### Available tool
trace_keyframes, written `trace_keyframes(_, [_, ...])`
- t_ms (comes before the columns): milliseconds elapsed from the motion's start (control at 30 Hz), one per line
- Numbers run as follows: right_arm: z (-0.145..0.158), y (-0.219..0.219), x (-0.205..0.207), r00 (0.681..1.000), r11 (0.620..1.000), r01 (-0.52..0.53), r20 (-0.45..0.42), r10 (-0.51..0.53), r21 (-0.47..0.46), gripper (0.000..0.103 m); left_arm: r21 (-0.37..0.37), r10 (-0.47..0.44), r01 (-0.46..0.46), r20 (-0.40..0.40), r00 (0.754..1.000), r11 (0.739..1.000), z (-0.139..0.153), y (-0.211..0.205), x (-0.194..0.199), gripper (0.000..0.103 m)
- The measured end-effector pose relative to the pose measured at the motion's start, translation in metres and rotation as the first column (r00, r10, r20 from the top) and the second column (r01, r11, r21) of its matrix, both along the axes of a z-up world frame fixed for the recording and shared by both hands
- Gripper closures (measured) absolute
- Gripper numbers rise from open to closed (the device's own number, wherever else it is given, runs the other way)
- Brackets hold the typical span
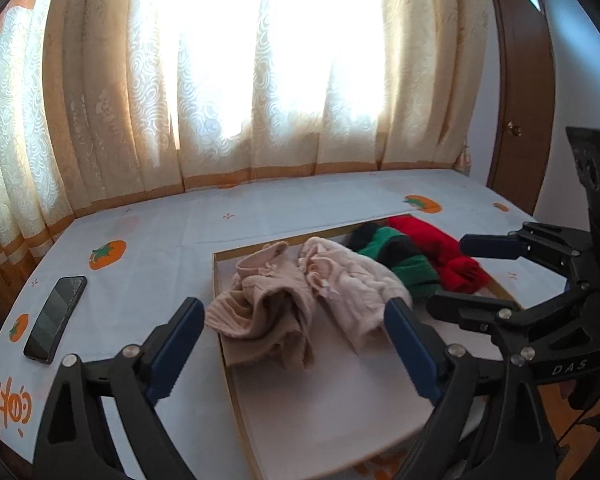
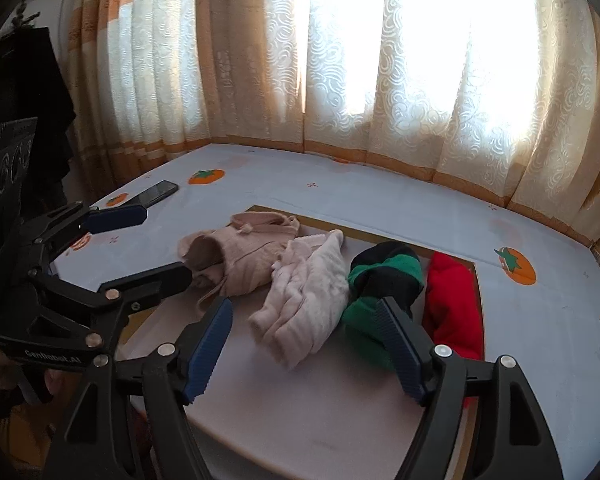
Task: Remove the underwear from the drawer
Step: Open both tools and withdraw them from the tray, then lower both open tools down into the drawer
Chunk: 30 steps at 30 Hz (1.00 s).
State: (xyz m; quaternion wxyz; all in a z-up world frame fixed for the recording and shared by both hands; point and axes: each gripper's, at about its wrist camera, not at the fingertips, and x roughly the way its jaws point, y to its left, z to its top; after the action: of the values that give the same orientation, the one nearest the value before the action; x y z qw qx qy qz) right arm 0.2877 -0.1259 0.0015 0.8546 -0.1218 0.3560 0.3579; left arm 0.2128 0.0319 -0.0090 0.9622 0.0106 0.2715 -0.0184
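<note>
An open drawer [image 1: 300, 412] [image 2: 308, 412] holds a tan garment [image 1: 260, 304] [image 2: 236, 256], a pale pink garment [image 1: 348, 284] [image 2: 304, 300], a green and black item [image 1: 400, 256] [image 2: 384, 276] and a red item [image 1: 440, 252] [image 2: 452, 304]. My left gripper [image 1: 296, 320] is open and empty, just before the tan and pink garments. My right gripper [image 2: 304, 328] is open and empty, around the near end of the pink garment. Each gripper also shows in the other's view, the right gripper [image 1: 460, 272] and the left gripper [image 2: 156, 240], both open.
A table with a white cloth printed with orange fruit [image 1: 148, 240] [image 2: 380, 200] surrounds the drawer. A black phone [image 1: 56, 318] [image 2: 156, 193] lies on it at the left. Curtains [image 1: 220, 80] hang behind. A wooden door [image 1: 524, 100] stands at the right.
</note>
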Motion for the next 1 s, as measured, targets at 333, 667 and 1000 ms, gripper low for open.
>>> trace_keyframes(333, [0.012,-0.029,-0.060,0.997,0.997,-0.071,0.013,0.071,0.032,0.026,0.006,-0.051,0.050,0.024,0.998,0.999,-0.005,-0.014,-0.059,0.005])
trace_keyframes(667, [0.019,-0.051,-0.120,0.991,0.989,-0.134,0.030,0.133,0.060,0.025,0.028,-0.054,0.054,-0.016,0.998,0.998,-0.030,-0.016,-0.108,0.005])
trace_keyframes(1000, [-0.013,-0.050,-0.163,0.980,0.980,-0.183,-0.069,0.189,0.077,0.024,0.021,0.079,-0.078,-0.062,0.995,0.997,-0.067,0.015,-0.155,0.005])
